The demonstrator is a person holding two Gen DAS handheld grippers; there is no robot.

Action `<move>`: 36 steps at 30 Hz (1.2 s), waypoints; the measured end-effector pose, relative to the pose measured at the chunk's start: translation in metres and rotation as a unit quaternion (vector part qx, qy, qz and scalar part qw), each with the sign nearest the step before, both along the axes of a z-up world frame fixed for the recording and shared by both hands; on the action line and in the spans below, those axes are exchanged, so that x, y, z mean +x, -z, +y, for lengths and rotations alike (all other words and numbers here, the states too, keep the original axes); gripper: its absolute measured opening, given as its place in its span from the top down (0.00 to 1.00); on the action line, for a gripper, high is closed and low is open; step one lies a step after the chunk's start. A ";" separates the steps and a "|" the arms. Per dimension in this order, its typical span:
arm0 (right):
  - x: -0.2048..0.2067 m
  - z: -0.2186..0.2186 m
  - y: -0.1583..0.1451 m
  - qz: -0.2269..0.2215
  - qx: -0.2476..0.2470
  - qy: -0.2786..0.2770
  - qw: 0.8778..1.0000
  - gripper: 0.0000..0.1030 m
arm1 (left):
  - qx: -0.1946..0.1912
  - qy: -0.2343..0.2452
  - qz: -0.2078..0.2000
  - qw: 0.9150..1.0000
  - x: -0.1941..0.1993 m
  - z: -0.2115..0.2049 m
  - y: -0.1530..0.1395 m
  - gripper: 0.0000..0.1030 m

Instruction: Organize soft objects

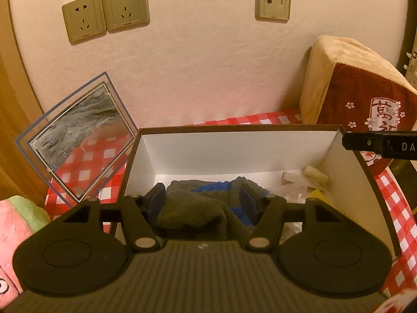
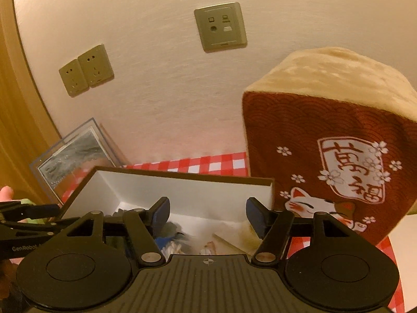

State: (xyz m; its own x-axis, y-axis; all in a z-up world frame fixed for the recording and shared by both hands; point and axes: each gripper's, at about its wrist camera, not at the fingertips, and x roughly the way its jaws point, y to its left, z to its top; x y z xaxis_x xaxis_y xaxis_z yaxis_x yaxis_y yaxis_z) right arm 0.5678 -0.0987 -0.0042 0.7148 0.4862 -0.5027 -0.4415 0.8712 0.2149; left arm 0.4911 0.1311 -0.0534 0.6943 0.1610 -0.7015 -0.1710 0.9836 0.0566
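A box [image 1: 234, 130], brown outside and white inside, stands on the red checked cloth. A crumpled grey and blue cloth [image 1: 195, 208] lies in its near left part. My left gripper [image 1: 203, 199] hovers over it, open, with its blue pads [image 1: 157, 198] either side of the cloth and apart from it. A small cream roll [image 1: 316, 173] and clear wrapping lie in the box's right part. My right gripper [image 2: 208, 216] is open above the same box [image 2: 182, 174], and nothing is between its fingers. The grey and blue cloth [image 2: 172, 230] shows below its left finger.
A red and cream cushion with a lucky cat [image 2: 325, 143] leans on the wall right of the box. A clear sand-picture frame [image 1: 78, 138] stands tilted at the left. A pink and green plush [image 1: 15, 221] lies at the near left. Wall sockets [image 1: 104, 15] sit above.
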 end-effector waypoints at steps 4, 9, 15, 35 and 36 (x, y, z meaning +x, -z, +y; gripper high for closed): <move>-0.008 -0.009 0.000 0.006 0.002 0.002 1.000 0.36 | -0.001 0.000 -0.005 1.000 -0.008 -0.003 -0.006 0.36; -0.030 -0.018 0.002 0.016 0.005 -0.009 1.000 0.35 | -0.002 -0.005 -0.010 1.000 -0.025 -0.010 -0.014 0.36; -0.077 -0.030 0.005 0.014 0.008 -0.020 1.000 0.34 | -0.001 -0.013 -0.016 1.000 -0.061 -0.027 -0.026 0.35; -0.232 -0.076 0.005 0.017 0.024 -0.069 0.997 0.25 | 0.033 -0.066 -0.046 0.996 -0.229 -0.136 -0.066 0.23; -0.238 -0.077 0.006 0.018 0.022 -0.072 0.997 0.25 | 0.027 -0.071 -0.043 0.996 -0.237 -0.139 -0.066 0.23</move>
